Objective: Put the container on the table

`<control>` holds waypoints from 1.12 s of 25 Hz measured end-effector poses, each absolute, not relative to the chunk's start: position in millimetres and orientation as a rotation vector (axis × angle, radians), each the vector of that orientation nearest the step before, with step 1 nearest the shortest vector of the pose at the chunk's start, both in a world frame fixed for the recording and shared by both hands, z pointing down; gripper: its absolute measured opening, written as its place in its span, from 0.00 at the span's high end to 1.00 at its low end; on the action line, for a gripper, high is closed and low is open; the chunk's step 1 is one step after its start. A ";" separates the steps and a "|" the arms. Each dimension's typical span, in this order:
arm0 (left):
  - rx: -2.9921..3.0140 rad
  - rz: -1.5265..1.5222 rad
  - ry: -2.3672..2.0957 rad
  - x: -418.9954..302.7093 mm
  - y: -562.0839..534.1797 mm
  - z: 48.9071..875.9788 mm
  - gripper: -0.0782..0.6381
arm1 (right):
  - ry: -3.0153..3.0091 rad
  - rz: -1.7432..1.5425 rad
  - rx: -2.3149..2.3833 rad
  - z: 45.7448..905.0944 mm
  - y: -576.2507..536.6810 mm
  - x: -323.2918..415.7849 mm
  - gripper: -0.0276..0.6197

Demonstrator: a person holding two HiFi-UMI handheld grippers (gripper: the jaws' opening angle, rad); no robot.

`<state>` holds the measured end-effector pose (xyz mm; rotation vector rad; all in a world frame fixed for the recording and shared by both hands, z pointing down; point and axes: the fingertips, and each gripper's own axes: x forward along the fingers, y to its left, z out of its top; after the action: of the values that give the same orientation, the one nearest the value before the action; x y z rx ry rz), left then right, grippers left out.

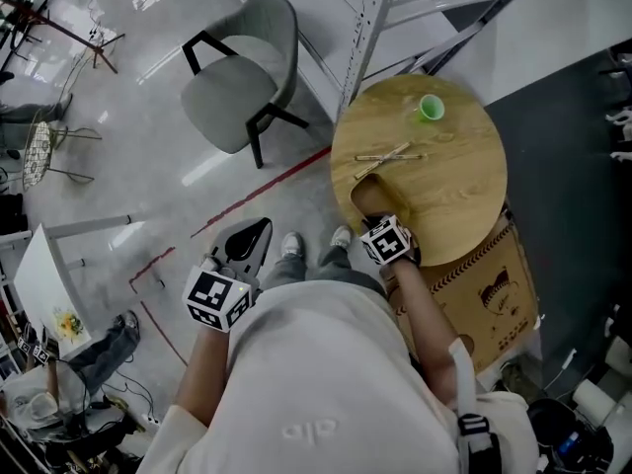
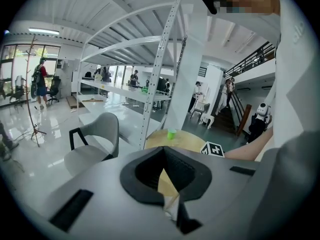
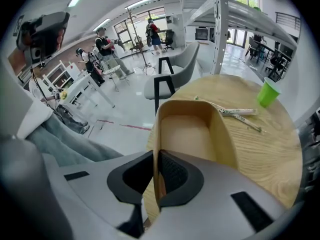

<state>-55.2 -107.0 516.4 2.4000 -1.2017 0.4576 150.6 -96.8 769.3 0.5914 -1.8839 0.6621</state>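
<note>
Our right gripper (image 3: pixel 157 184) pinched one wall of the container (image 3: pixel 186 131) at the table's (image 3: pixel 265 149) near edge; we judged it should settle flat, well inboard, before release.

The container (image 1: pixel 373 197) is at the near left edge of the round bench (image 1: pixel 464 196). A pair of sticks (image 1: pixel 388 154) lies just beyond it and a cup (image 1: pixel 431 108) stands at the far side. A chair (image 1: pixel 242 72) stands on the floor (image 1: pixel 178 181) far left of the bench, and a cardboard box (image 1: pixel 499 289) lies below its near right edge.
</note>
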 end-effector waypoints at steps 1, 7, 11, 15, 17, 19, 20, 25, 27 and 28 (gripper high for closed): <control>2.391 0.456 -1.214 -56.3 -107.4 516.9 0.87 | -1.883 0.661 0.590 771.2 -100.1 151.4 0.90; 2.356 0.445 -1.266 -57.9 -106.9 516.1 0.87 | -1.858 0.666 0.596 780.8 -114.8 161.7 0.87; 2.342 0.446 -1.289 -57.0 -105.0 516.5 0.87 | -1.845 0.673 0.613 783.7 -123.7 166.7 0.86; 2.324 0.447 -1.307 -57.7 -105.0 517.3 0.87 | -1.857 0.685 0.611 786.7 -132.9 165.0 0.82; 2.315 0.448 -1.315 -59.6 -105.2 518.4 0.87 | -1.858 0.691 0.617 787.8 -136.9 163.8 0.77; 2.308 0.450 -1.321 -61.2 -105.0 519.6 0.87 | -1.859 0.696 0.619 789.3 -139.8 163.0 0.73; 2.305 0.450 -1.323 -61.9 -104.6 519.9 0.87 | -1.858 0.697 0.620 789.5 -140.7 162.9 0.72; 2.298 0.440 -1.330 -65.8 -103.0 521.0 0.87 | -1.836 0.695 0.645 785.8 -142.5 165.4 0.65; 2.298 0.432 -1.327 -67.9 -103.8 521.7 0.87 | -1.840 0.695 0.657 781.2 -143.2 165.0 0.64; 2.299 0.427 -1.325 -68.9 -104.1 521.8 0.87 | -1.846 0.697 0.664 777.8 -143.6 164.2 0.64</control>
<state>-68.9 -104.1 521.8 2.2994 -1.3246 0.4274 164.2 -143.6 777.8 0.6637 -1.8457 0.6968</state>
